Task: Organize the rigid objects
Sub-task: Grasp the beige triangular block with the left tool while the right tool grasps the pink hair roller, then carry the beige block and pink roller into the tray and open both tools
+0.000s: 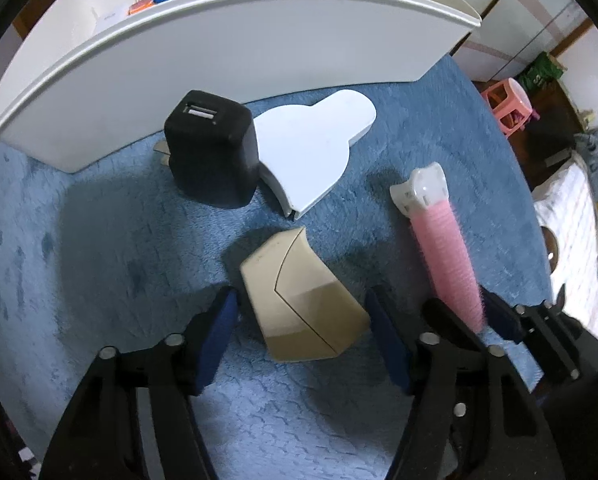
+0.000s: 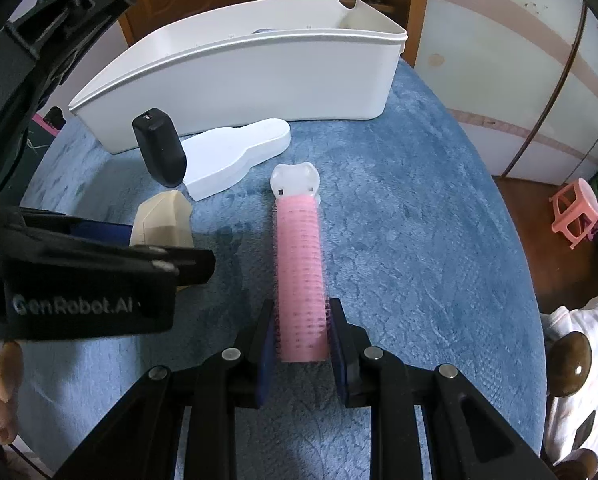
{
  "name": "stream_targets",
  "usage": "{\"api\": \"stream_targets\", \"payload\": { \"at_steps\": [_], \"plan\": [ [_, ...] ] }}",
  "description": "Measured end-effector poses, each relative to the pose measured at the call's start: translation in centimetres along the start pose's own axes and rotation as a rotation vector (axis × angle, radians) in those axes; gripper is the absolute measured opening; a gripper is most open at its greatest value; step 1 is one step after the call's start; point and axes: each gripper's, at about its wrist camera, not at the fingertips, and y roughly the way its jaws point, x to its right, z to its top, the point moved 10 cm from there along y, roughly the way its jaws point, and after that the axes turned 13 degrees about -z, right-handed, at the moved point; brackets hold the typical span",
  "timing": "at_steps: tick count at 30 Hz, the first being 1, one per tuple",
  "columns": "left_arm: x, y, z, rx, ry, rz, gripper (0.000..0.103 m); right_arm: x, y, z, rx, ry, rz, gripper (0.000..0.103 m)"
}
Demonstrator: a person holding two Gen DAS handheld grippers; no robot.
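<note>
The right hand-held gripper point(image 2: 299, 344) is clamped on the near end of the pink roller point(image 2: 301, 264), whose long axis runs straight ahead toward 12 o'clock, its white clip end farthest away. The white bin point(image 2: 235, 80) stands beyond at 12 o'clock on the blue-covered desk point(image 2: 419, 220), so I judge the carry goes forward along that axis. The left hand-held gripper point(image 1: 303, 336) straddles the beige block point(image 1: 299, 300), jaws partly open, pads beside its flanks without visibly pressing; no grip yet. From it, the black charger point(image 1: 213, 148) sits at 11 o'clock, touching the white case point(image 1: 311, 152) at 12.
</note>
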Motion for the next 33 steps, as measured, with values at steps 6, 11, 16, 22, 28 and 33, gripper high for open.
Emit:
{"api": "stream_targets", "payload": {
  "at_steps": [6, 11, 16, 22, 28, 33],
  "plan": [
    [0.3, -0.4, -0.4, 0.013, 0.041, 0.021, 0.059, 0.0, -0.1, 0.0, 0.004, -0.010, 0.007, 0.024],
    [0.6, -1.8, -0.6, 0.040, 0.070, 0.033, 0.059, -0.5, -1.2, 0.2, 0.030, -0.030, 0.014, 0.024],
    [1.0, -4.2, -0.8, 0.077, 0.090, 0.035, 0.059, -0.8, -2.8, 0.8, 0.053, -0.028, 0.026, 0.024],
    [0.8, -8.4, -0.4, 0.137, 0.083, 0.021, 0.059, -1.0, -5.9, 2.4, 0.100, -0.021, 0.045, 0.024],
    [1.6, -13.6, 3.7, 0.238, 0.096, 0.039, 0.059, -1.2, -10.2, 5.7, 0.177, -0.047, 0.051, 0.023],
    [1.2, -19.0, 7.9, 0.345, 0.096, 0.058, 0.059, -0.8, -13.5, 10.7, 0.246, -0.072, 0.039, 0.023]
  ]
}}
